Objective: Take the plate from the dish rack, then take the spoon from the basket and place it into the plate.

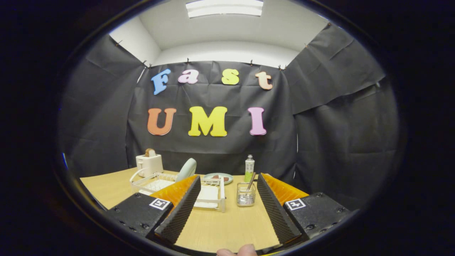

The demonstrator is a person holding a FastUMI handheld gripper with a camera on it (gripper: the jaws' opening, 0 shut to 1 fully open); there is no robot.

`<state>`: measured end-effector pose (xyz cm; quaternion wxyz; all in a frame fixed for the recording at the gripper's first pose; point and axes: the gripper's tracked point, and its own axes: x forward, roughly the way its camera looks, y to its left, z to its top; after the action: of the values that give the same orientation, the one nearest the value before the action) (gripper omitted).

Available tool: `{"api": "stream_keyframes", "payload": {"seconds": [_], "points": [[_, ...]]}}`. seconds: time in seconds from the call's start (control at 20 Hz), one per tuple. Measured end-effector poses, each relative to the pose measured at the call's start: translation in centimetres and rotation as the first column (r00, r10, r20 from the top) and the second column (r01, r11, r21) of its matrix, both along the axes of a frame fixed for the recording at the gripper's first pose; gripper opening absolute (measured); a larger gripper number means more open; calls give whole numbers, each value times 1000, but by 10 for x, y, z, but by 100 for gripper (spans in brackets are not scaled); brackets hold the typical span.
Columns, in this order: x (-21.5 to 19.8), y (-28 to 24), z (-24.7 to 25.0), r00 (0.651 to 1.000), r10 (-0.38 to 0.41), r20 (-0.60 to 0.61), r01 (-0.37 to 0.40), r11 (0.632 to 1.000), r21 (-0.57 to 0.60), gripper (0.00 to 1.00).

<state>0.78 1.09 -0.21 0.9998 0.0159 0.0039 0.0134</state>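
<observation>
Wooden table (220, 227) lies bare under the wide-spread, empty gripper (227, 208), so it should advance toward eleven o'clock, where the pale plate (187, 169) stands upright in the rack (156, 183), leaving the spoon (251, 181) in its basket (245, 195).

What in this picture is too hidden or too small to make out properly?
- Plate in the rack: its lower part is hidden behind the left finger in the gripper view.
- Spoon in the basket: its bowl is too small to tell.
- Far dish: what lies on it is too small to tell.
- Gripper: open, holding nothing.
</observation>
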Motion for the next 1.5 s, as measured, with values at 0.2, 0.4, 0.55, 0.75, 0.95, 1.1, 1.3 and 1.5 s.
{"api": "stream_keyframes", "payload": {"seconds": [0.2, 0.4, 0.55, 0.75, 0.95, 1.1, 1.3, 1.5], "points": [[19, 12, 11, 999, 38, -16, -38, 999, -4, 100], [51, 42, 34, 984, 157, -80, -155, 988, 28, 100], [86, 56, 61, 965, 222, -137, -219, 975, 40, 100], [142, 69, 82, 929, 264, -258, -256, 964, 66, 100], [194, 84, 101, 896, 259, -361, -261, 964, 45, 100], [223, 108, 102, 859, 272, -435, -287, 957, 31, 100], [252, 143, 64, 723, 306, -619, -341, 938, 65, 100], [272, 157, 22, 607, 266, -749, -302, 949, 93, 100]]}}
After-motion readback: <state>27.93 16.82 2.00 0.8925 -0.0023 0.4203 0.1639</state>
